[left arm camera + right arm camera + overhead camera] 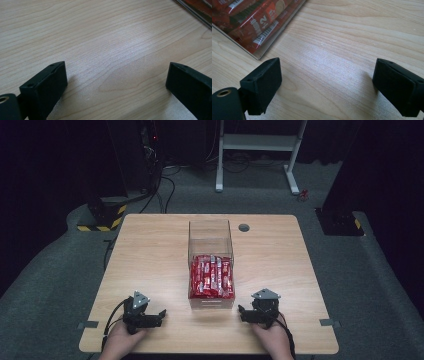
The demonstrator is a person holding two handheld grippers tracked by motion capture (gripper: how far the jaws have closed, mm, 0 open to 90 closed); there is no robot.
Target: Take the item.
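The left claw (161, 313) rested low on the pale wood-grain worktop (150, 255) with its jaws spread wide and nothing between them, and the right claw (240, 311) sat the same way on the far side, also gaping and empty. Between them, near the worktop's front edge, stood the clear rectangular plastic box (210, 234), its near half packed with glossy red foil snack packets (211, 277) lying side by side (white barcodes and print showed on them in the right gripper view (259, 25)). The back half of the box looked empty. To begin well, I judged that one claw should come over the box's open top and pinch a single packet by its end, not shoving the light box.
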